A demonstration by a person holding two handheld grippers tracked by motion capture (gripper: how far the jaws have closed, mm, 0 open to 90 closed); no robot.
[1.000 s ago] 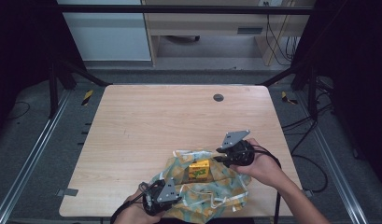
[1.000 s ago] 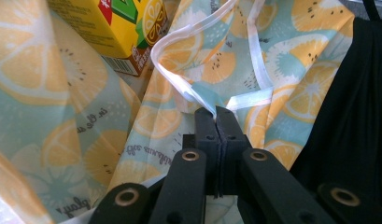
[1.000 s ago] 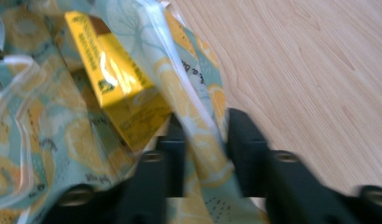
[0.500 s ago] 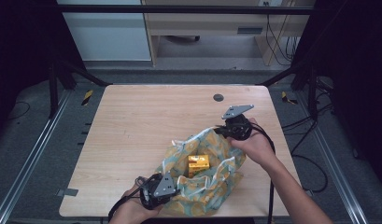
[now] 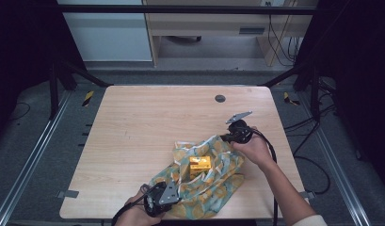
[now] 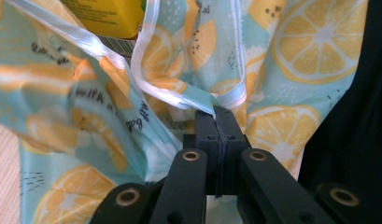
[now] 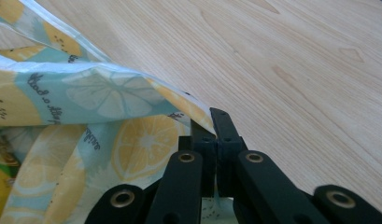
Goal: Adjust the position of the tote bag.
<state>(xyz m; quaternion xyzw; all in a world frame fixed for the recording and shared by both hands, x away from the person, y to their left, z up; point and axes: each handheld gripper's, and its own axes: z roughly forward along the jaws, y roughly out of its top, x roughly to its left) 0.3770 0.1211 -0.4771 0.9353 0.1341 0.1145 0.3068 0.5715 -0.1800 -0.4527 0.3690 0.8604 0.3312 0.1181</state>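
I see the counter [image 5: 133, 132] mostly bare, with the work gathered at its near right part. There lies the lemon-print bag [image 5: 209, 176], spread flat-ish with its mouth pulled wide between my two tools. Inside that mouth sits the yellow carton [image 5: 199, 165], so I judge the loading step done: the carton is in, resting on the bag's lower layer.

My right gripper [image 7: 215, 122] is at the bag's far right edge, its fingers [image 7: 226, 126] having just closed; they now pinch the hem of the fabric with the wood grain right behind. My left gripper [image 6: 220, 116] is at the near edge, fingers fully together on the white-trimmed rim where the strap meets it.

What I think is left: lifting or drawing the two edges to close the bag around the carton. Whether the carton sits fully below the rim I can't quite tell from above; it may be only partway in.
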